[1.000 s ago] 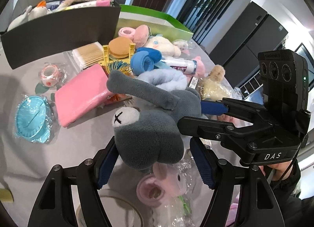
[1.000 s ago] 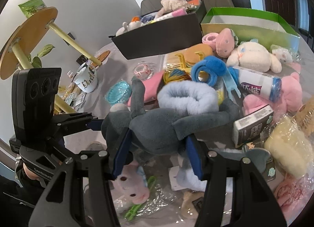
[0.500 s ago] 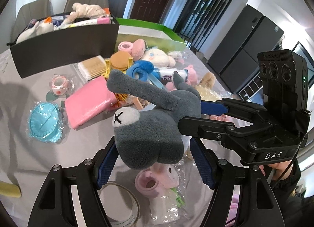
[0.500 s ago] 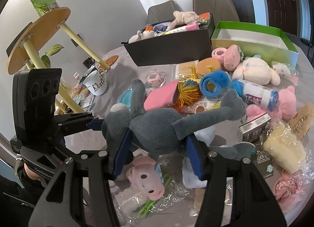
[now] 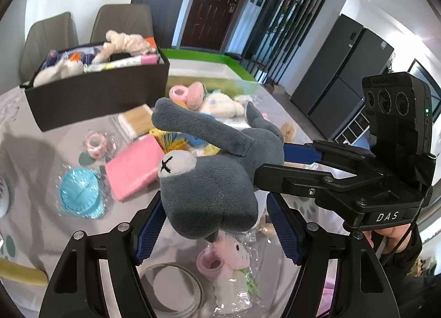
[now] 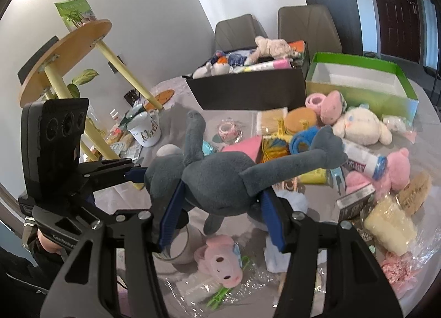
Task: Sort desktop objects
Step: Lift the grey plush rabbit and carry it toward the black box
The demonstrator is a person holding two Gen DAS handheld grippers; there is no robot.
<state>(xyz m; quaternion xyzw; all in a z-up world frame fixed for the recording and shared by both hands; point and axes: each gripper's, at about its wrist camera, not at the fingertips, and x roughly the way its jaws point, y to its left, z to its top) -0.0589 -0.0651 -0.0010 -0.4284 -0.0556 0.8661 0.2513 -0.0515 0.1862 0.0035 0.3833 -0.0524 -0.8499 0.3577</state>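
Grey plush toy point(image 5: 209, 177) point(image 6: 220, 183): long-limbed, pale round patch with a stitched black X on the head, held clear above the cluttered table point(image 5: 33, 152). Body roughly level, one limb angled up toward the black storage box point(image 5: 96, 95) point(image 6: 248, 92), another stretched out level. Black box is packed with soft toys.

I see the grey plush toy point(image 5: 217, 180) — matt fleece; gripper pads point(image 5: 284, 231) ribbed blue rubber. At 6 o'clock, glossy crinkled plastic wrap point(image 6: 193, 285); at 12, black box point(image 6: 248, 89) — matt card.
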